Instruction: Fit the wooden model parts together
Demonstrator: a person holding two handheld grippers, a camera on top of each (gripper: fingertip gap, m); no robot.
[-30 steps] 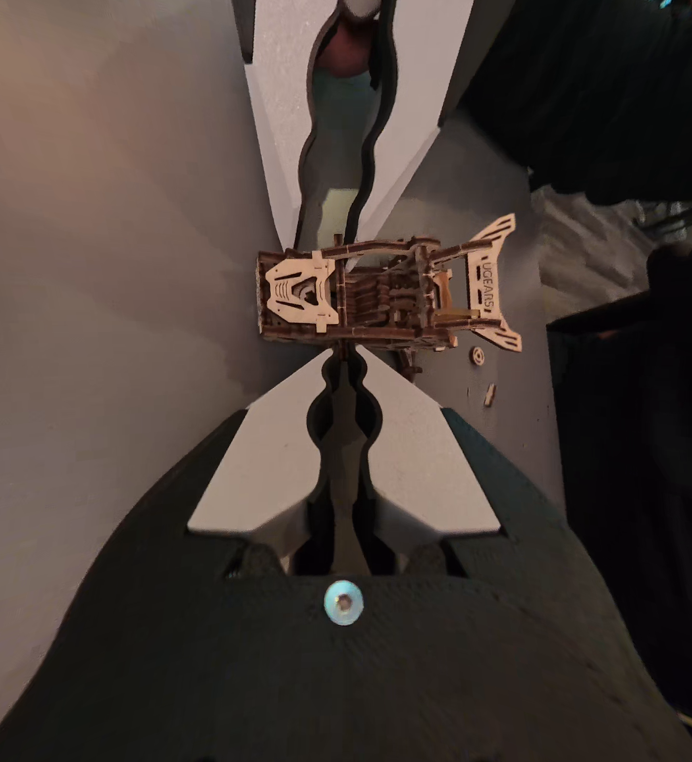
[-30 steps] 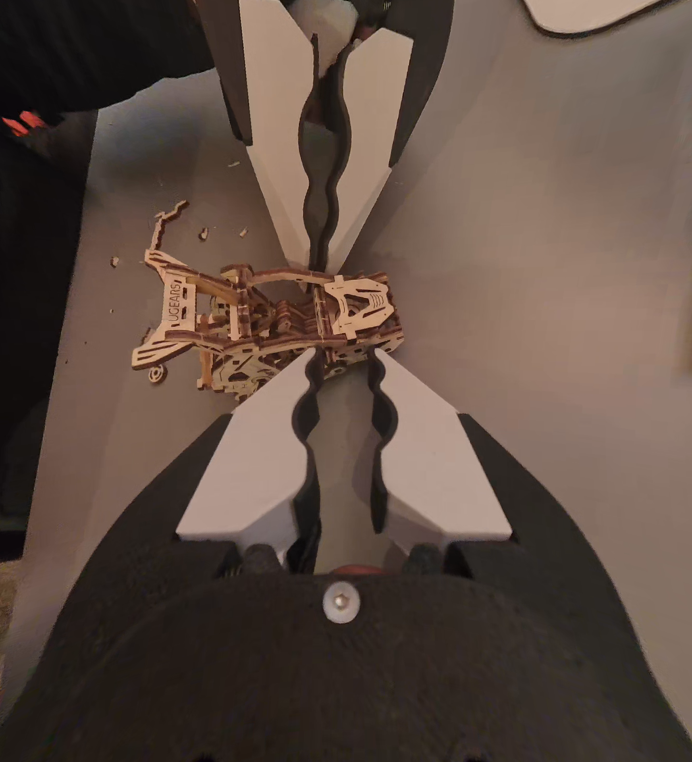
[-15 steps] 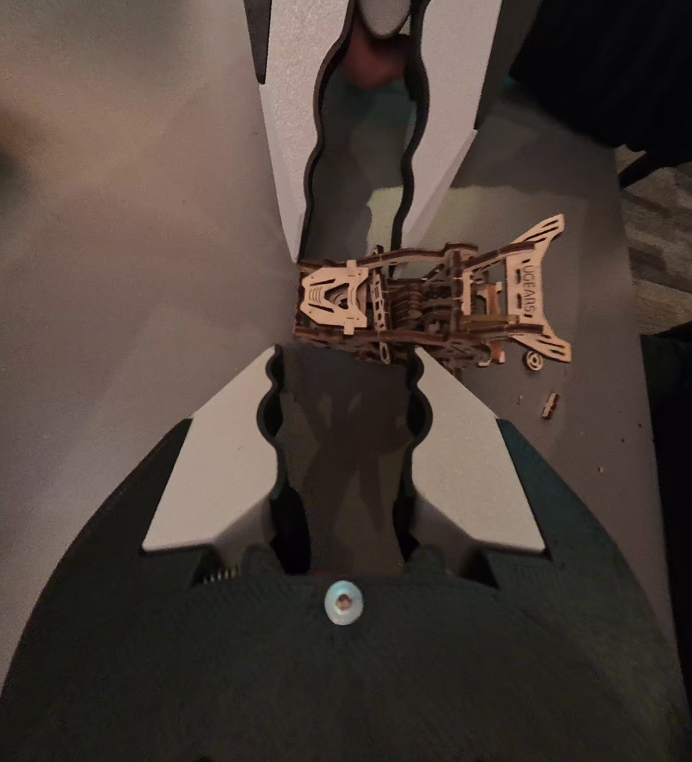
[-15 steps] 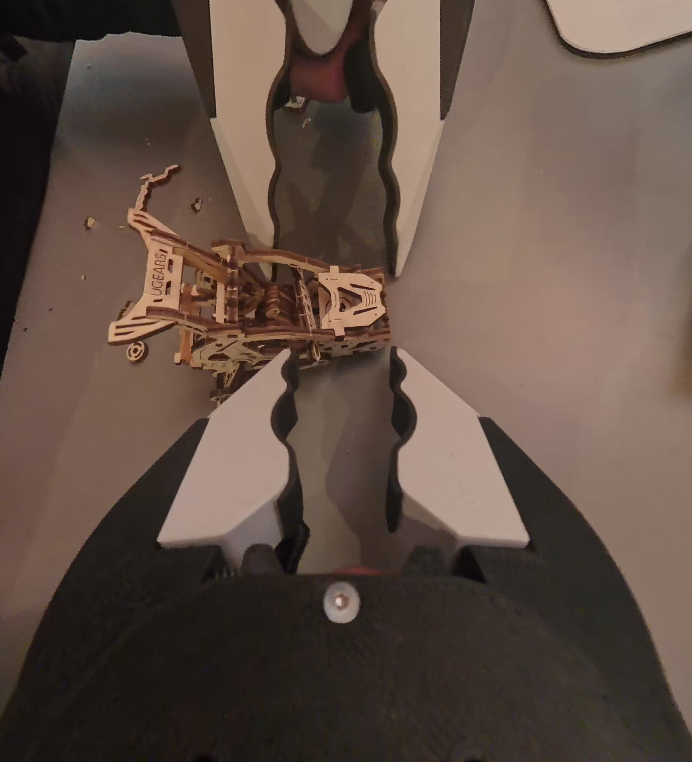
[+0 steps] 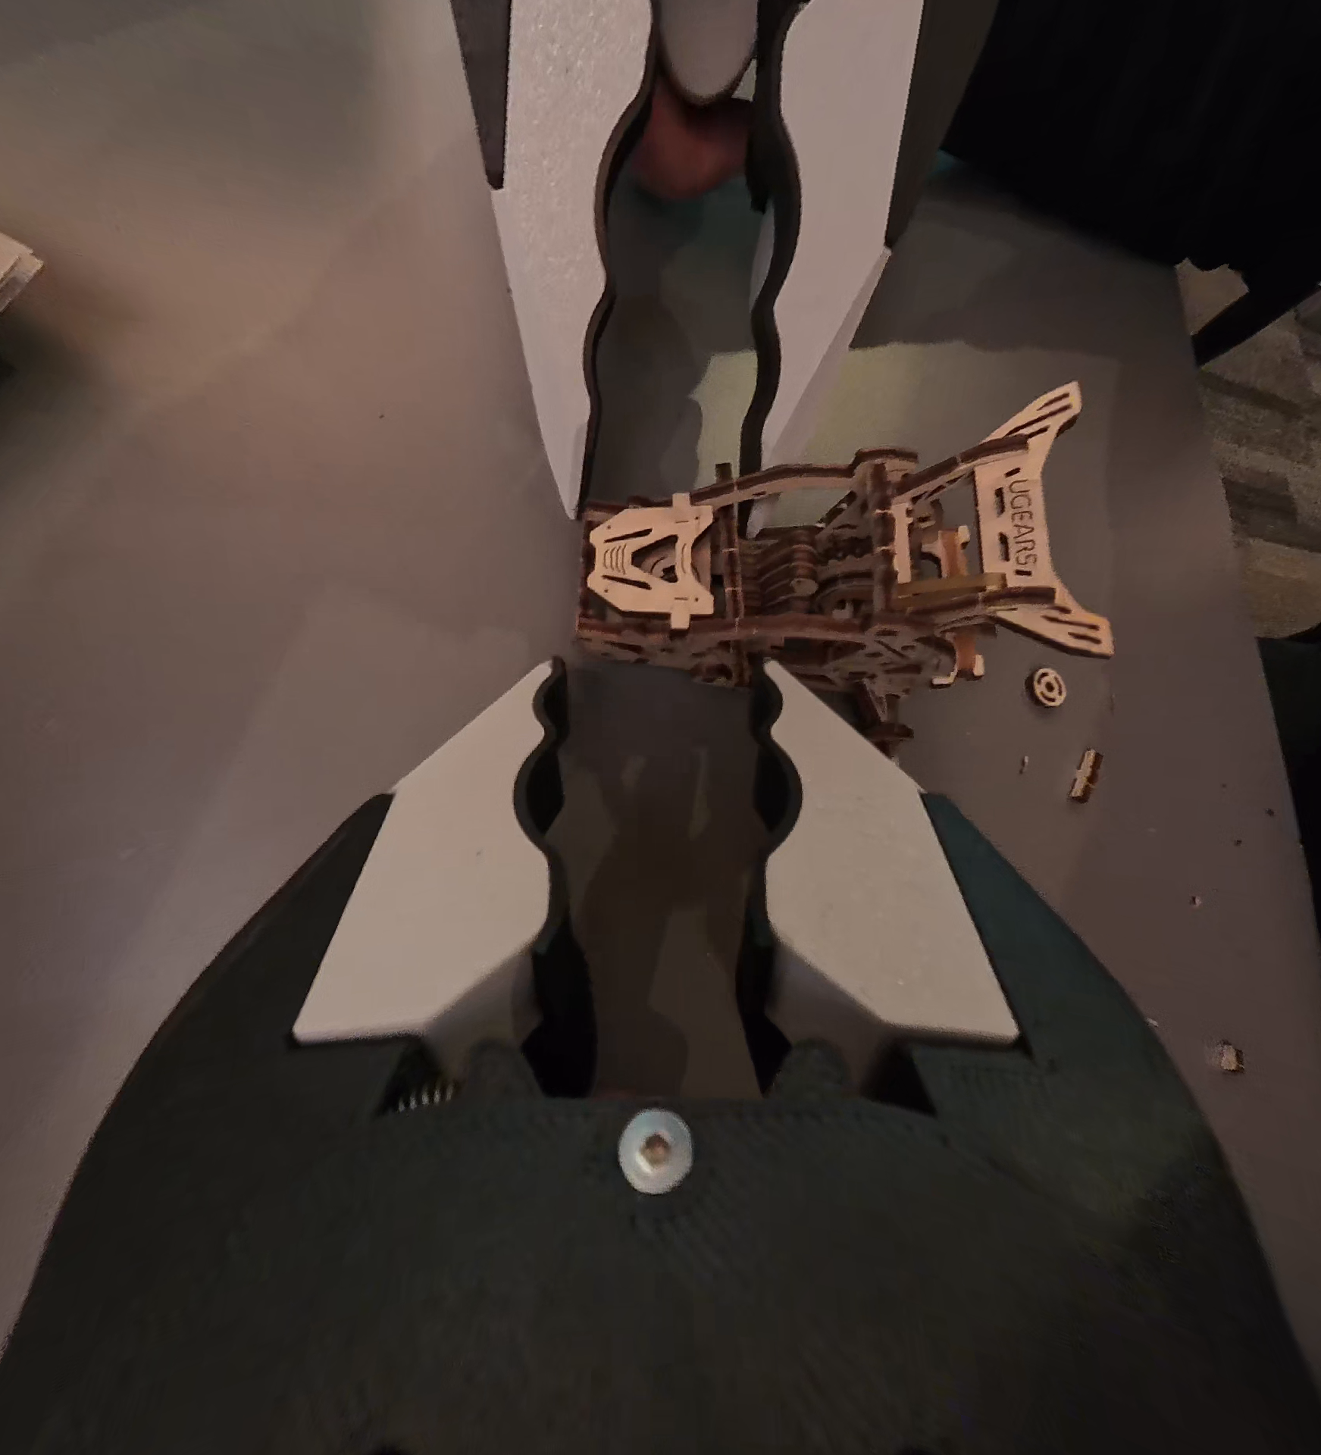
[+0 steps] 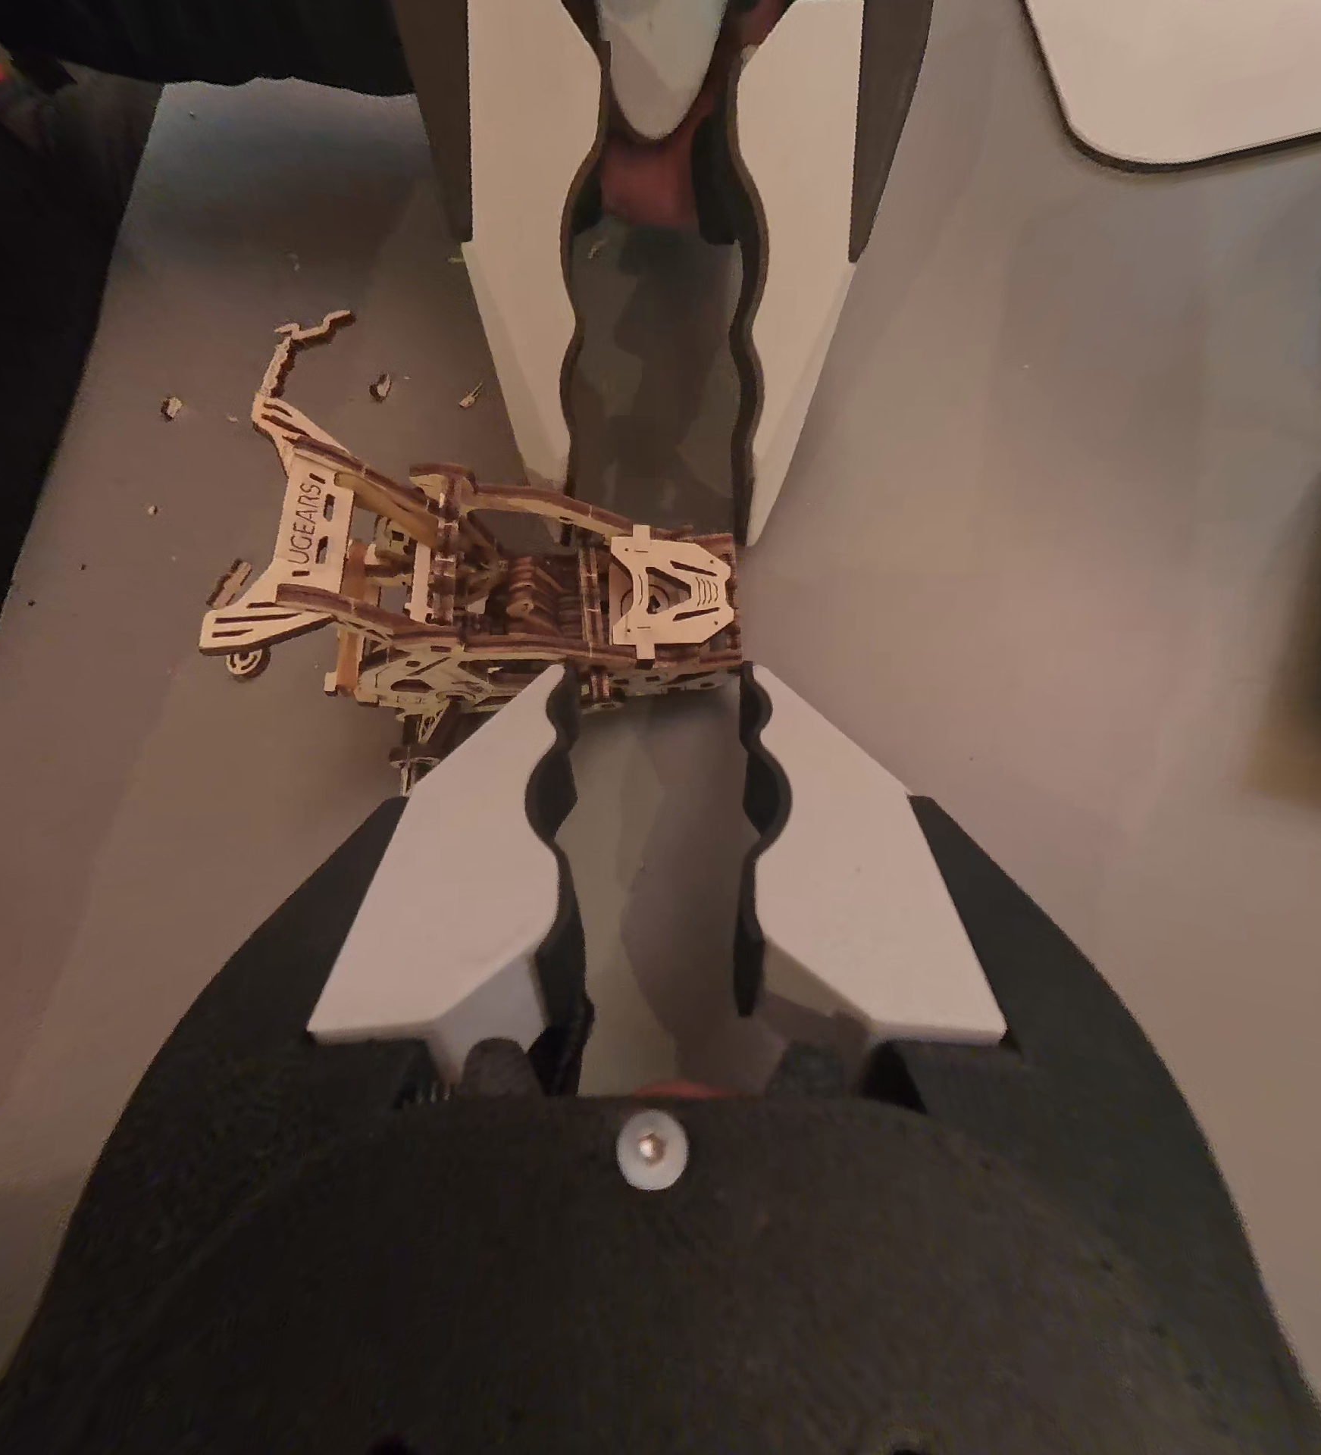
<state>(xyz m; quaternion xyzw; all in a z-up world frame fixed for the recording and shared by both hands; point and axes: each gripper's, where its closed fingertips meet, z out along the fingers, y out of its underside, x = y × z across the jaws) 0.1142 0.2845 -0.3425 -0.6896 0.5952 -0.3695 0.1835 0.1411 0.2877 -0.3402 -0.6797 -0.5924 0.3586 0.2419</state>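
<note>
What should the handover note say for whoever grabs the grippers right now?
Left gripper: open, empty, tips just short of the near side of the wooden model.
Right gripper: open, empty, facing the left one from the opposite side of the model.
The model rests on the grey table; neither gripper holds it.
Loose bits beside its winged end: small round wooden disc, short wooden peg, jagged wooden strip, plus offcuts.
Done: main frame looks assembled.
Left: probably fitting the loose parts; I cannot tell where they go.
</note>
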